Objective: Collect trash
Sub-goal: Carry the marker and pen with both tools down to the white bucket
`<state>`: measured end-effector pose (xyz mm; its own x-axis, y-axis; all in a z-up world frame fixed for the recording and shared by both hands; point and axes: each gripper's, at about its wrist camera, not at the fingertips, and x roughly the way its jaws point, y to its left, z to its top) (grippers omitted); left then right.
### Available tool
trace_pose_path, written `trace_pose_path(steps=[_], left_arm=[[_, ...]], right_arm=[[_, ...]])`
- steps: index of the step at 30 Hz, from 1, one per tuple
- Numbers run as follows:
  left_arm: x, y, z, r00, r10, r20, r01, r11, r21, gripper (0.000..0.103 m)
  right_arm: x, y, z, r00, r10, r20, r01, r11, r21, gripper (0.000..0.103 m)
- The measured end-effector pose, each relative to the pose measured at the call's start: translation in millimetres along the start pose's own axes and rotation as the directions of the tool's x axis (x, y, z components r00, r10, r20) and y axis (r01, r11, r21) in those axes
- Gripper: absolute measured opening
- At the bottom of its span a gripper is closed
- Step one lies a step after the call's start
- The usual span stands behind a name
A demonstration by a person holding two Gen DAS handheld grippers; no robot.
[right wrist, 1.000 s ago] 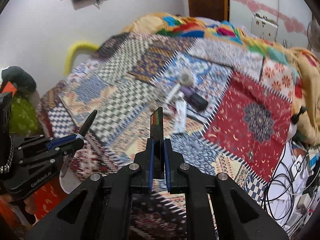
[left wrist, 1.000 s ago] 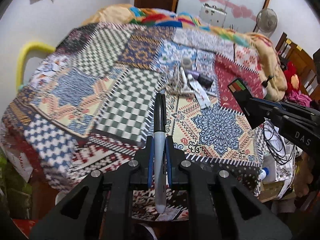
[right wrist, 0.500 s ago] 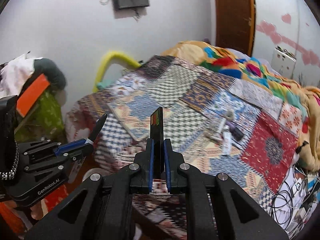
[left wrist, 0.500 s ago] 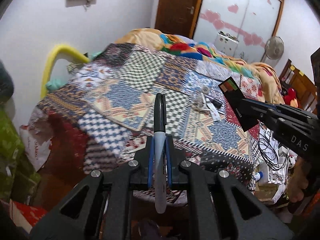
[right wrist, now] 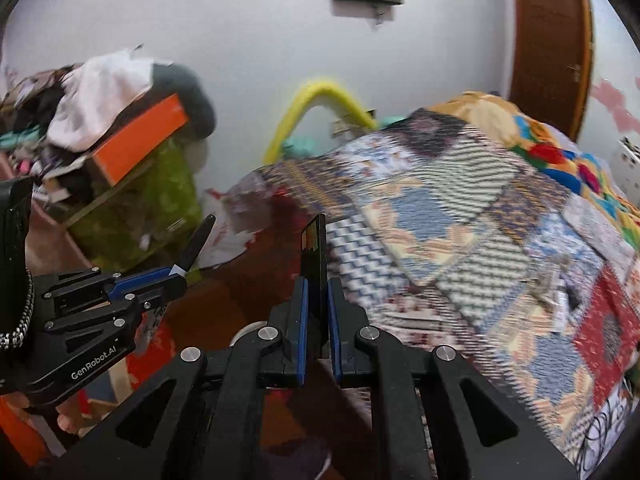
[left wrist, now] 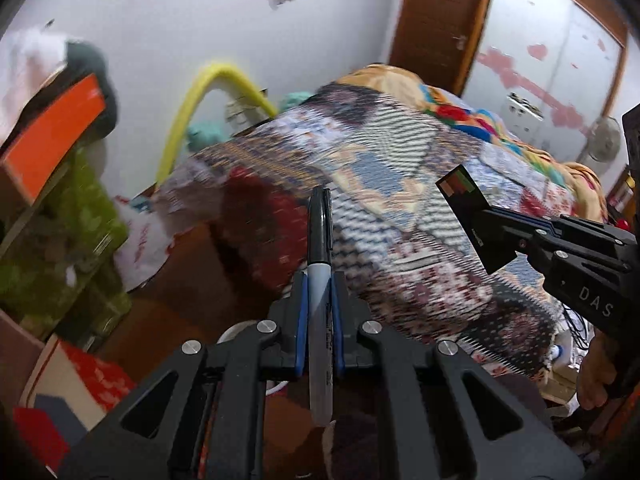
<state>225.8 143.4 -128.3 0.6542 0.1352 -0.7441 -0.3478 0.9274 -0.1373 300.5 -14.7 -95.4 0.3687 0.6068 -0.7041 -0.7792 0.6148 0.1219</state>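
A: Trash from the patchwork bedspread (left wrist: 404, 208) is being carried, one piece in each gripper. The bed is seen off to the right in both views, with a cluttered shelf stack (right wrist: 132, 184) of clothes and boxes to the left.

B: What is gripped on the left side?

A: A marker (left wrist: 320, 280) is clamped between the blue pads of the left gripper (left wrist: 320, 312). The jaws are closed down to the width of the barrel, and the pen is held along the line of the fingers, cap forward, probably so that it cannot roll out while being carried.

B: And on the right?

A: A thin dark card (right wrist: 314, 264) with coloured stripes at its top edge is pinched edge-on in the right gripper (right wrist: 317, 320). The jaws are nearly closed, with only the card's thickness between them. It is kept upright, which is judged the firmest hold for something so flat.

B: Is a bin shown?

A: No bin can be made out with certainty. A pale round rim (right wrist: 250, 330) is glimpsed low down behind the fingers, but what it belongs to cannot be told. Both views are blurred.

B: What remains?

A: A few small items (right wrist: 560, 300) can be made out on the bedspread, too smeared to be named. Both held pieces are not yet released.
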Motion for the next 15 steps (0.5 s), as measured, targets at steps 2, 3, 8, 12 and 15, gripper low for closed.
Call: trace_pose_path(steps=[2, 3, 8, 12, 15], left_arm=[[2.7, 23.6, -8.9, 1.0, 0.025, -0.017, -0.025, 0.999, -0.033, 0.01], [4.7, 29.4, -11.7, 0.999, 0.031, -0.023, -0.032, 0.999, -0.043, 0.01], [32.5, 73.5, -37.3, 0.993, 0.057, -0.103, -0.07, 0.99, -0.12, 0.01], [65.1, 99.6, -59.4, 0.982, 0.073, -0.175, -0.1, 0.984, -0.15, 0.01], [95.2, 113.9, -75.2, 0.969, 0.059, -0.239, -0.106, 0.977, -0.185, 0.01]], right_arm=[[13.3, 17.2, -0.5, 1.0, 0.022, -0.02, -0.023, 0.999, -0.022, 0.009], [20.1, 24.9, -1.5, 0.999, 0.034, -0.032, -0.035, 0.999, -0.032, 0.009], [63.4, 54.6, -8.5, 0.99, 0.077, -0.122, -0.087, 0.993, -0.075, 0.009], [108.6, 69.3, -18.6, 0.969, 0.101, -0.226, -0.123, 0.989, -0.087, 0.009], [140.6, 76.5, -28.7, 0.948, 0.104, -0.3, -0.139, 0.985, -0.098, 0.009]])
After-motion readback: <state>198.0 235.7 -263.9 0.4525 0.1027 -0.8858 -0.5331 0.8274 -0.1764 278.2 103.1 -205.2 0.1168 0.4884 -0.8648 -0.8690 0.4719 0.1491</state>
